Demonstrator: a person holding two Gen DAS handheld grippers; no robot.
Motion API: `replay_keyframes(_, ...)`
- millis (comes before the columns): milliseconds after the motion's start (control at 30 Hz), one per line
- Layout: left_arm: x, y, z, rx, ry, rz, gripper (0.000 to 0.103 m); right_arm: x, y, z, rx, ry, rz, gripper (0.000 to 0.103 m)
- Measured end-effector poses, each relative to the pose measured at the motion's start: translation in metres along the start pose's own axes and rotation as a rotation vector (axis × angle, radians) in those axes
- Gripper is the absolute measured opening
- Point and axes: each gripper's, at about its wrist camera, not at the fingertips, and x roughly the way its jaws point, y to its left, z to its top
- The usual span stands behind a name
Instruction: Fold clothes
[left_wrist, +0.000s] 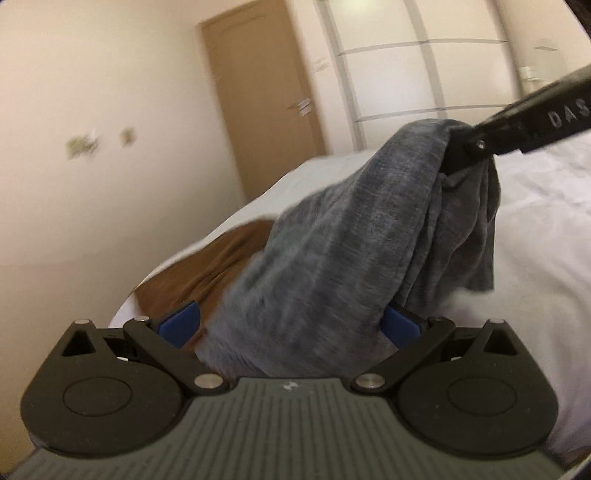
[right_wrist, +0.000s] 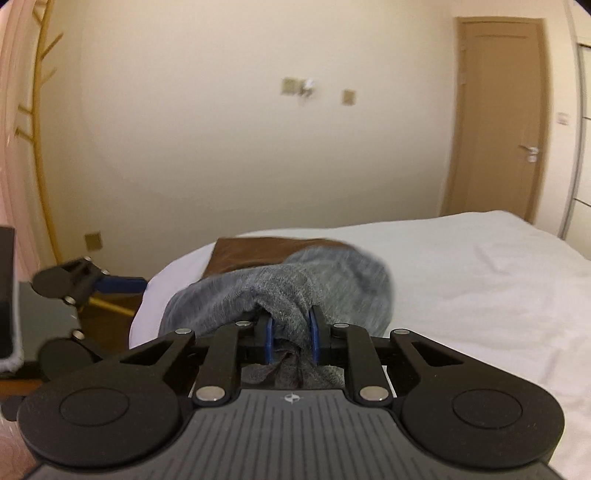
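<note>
- The right tool has its blue pads pressed narrow onto a bunched fold of the grey garment; cloth also gathers behind the pads, toward the tool body.
- The left tool stands wide, with one blue pad showing at each side of the grey cloth. The garment drapes through the gap between them, but the pads do not look pressed on it, so I judge it is not gripping.
- From the left tool's view the garment runs ahead and up to the right, where the right tool pinches its top and the rest hangs down in loose pleats.
- Progress, as a judgement: early. The grey garment is lifted and crumpled, not laid flat, and no tidy fold shows in it. It remains to spread it on the bed, then fold it.
- A brown cloth lies on the bed beyond the grey garment, ahead of the right tool; whether it is folded I cannot tell.
- The surface is a bed with a white sheet, lightly creased, to the right of both tools.
- Beyond the bed: a plain cream wall with small switch plates, a wooden door to the right, and pale wardrobe panels ahead of the left tool.
</note>
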Motion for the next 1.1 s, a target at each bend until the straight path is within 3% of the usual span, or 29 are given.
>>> replay_keyframes(133,-0.017,-0.042,0.014,-0.018,-0.065,-0.155,0.102,-0.068,-0.025,-0.013,0.069,-0.028,-0.096,0.018)
replay_keyframes(333,-0.021,-0.105,0.014,-0.023,-0.046,-0.341,0.098,-0.143,-0.074,-0.061,0.195,0.023,-0.324,0.017)
replay_keyframes(533,-0.020,-0.145,0.001,0.081,-0.002,-0.434,0.091,-0.185,-0.108,-0.103,0.266,0.072,-0.500,0.004)
replay_keyframes(600,-0.015,-0.155,-0.001,0.125,0.016,-0.441,0.087,-0.202,-0.118,-0.114,0.299,0.061,-0.539,0.005)
replay_keyframes(700,-0.017,-0.160,-0.001,0.175,0.027,-0.407,0.086,-0.222,-0.125,-0.125,0.329,0.042,-0.523,0.017)
replay_keyframes(767,-0.016,-0.156,-0.004,0.176,0.033,-0.390,0.086,-0.226,-0.110,-0.129,0.293,0.046,-0.469,0.047)
replay_keyframes(833,-0.017,-0.146,-0.009,0.175,0.041,-0.354,0.086,-0.223,-0.091,-0.135,0.201,0.067,-0.405,0.057)
replay_keyframes(967,-0.015,-0.114,-0.025,0.135,0.083,-0.266,0.073,-0.190,-0.038,-0.153,-0.079,0.153,-0.279,0.058)
replay_keyframes(1100,-0.011,-0.080,-0.034,0.055,0.103,-0.190,0.073,-0.141,0.008,-0.162,-0.349,0.213,-0.193,0.058)
